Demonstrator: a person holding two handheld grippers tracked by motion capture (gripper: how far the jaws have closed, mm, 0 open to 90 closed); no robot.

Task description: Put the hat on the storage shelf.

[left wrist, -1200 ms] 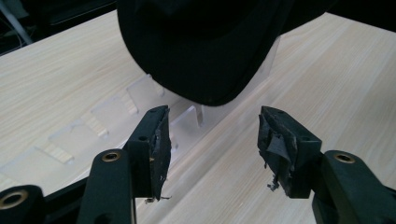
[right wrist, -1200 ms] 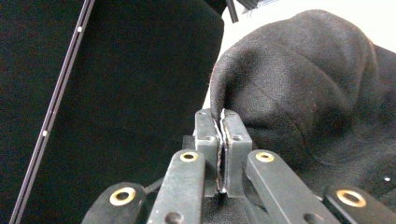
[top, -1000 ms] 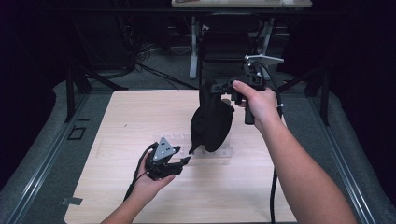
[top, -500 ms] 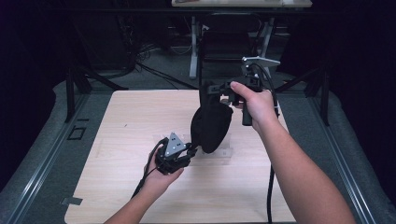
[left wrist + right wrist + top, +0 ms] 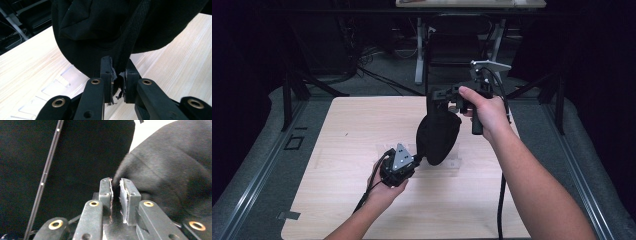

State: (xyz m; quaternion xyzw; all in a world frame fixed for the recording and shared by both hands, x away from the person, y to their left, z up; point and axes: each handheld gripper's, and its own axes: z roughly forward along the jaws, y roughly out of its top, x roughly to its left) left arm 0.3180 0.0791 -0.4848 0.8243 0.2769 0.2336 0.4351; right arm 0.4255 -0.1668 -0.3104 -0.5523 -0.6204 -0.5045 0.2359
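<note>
The left gripper (image 5: 117, 75) is clamped on the lower edge of the black cloth bag (image 5: 438, 137), which hangs above the table (image 5: 352, 120). The right gripper (image 5: 115, 186) has just been opening, with the cloth hardly pinched. The bag's top could be dropped if that hold is loosened further.

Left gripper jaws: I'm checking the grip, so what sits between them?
In the left gripper view, the left gripper pinches a fold and cord of the black cloth bag; its jaws have just been closing on it.

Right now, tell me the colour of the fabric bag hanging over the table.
Plain black, no pattern; the fabric bag shows best in the high view.
</note>
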